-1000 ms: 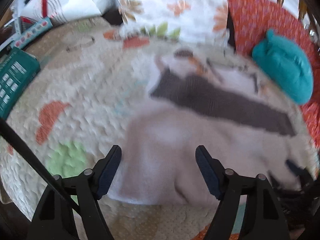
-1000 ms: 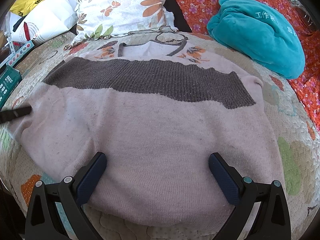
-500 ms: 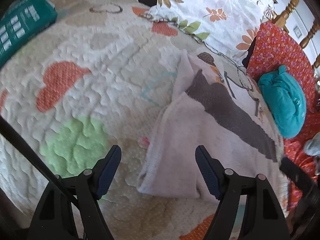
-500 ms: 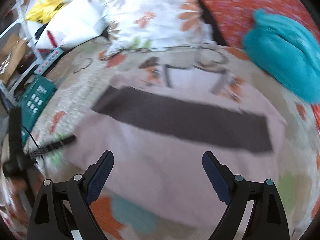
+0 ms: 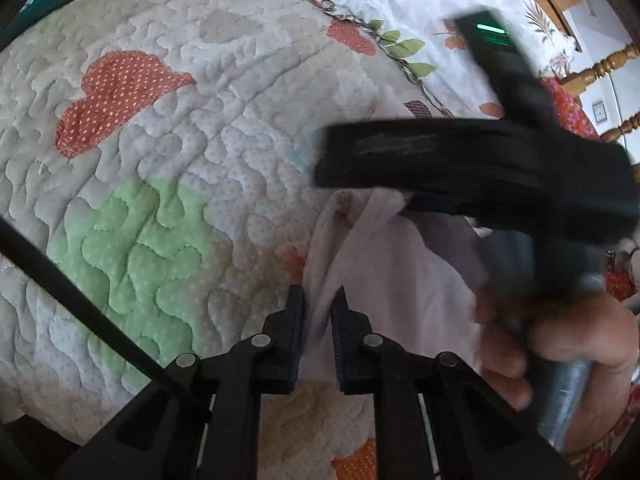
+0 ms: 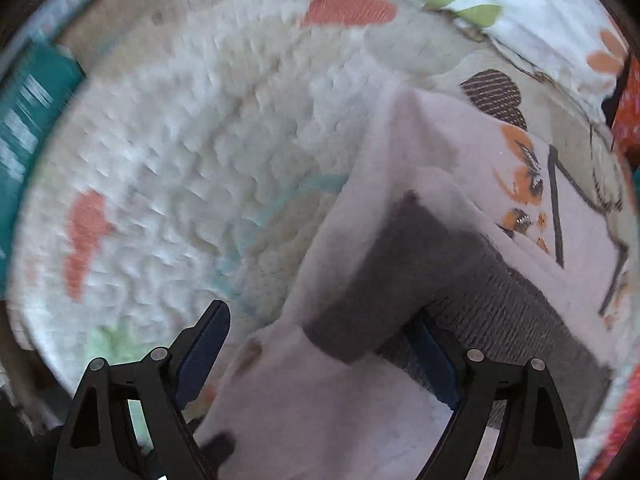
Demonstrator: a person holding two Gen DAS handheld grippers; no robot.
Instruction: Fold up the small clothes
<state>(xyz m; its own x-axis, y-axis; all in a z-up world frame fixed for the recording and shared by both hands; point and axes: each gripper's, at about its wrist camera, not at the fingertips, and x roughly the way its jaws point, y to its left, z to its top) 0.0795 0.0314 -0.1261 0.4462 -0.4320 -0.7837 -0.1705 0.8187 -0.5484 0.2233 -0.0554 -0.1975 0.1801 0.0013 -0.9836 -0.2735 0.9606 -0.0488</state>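
You are working on a pale pink sweater (image 6: 400, 408) with a grey knitted band, which is lying on the quilted bedspread (image 5: 168, 160) and occupying the lower right of both wrist views. Your left gripper (image 5: 318, 304) is sitting at the bottom centre of its frame with its fingers drawn narrow, and the sweater's left edge is passing between them, so it is judged to be pinching that edge. Your right gripper (image 6: 316, 344) is standing at the bottom of its own frame with its fingers spread wide; the fabric is lying across the gap and draping over the right finger, so nothing is clamped there. In the left wrist view the right tool and the hand (image 5: 560, 344) carrying it are crossing the right half of the frame, blurred, directly above the sweater. Regarding progress, one side portion of the garment is already lying turned over the body, showing the grey band doubled at centre right of the right wrist view. The remaining folds are judged to be outstanding: the garment is not yet forming a compact stack. A floral pillow (image 5: 460, 12) is lying at upper right, and a teal box (image 6: 28, 120) at the left edge.
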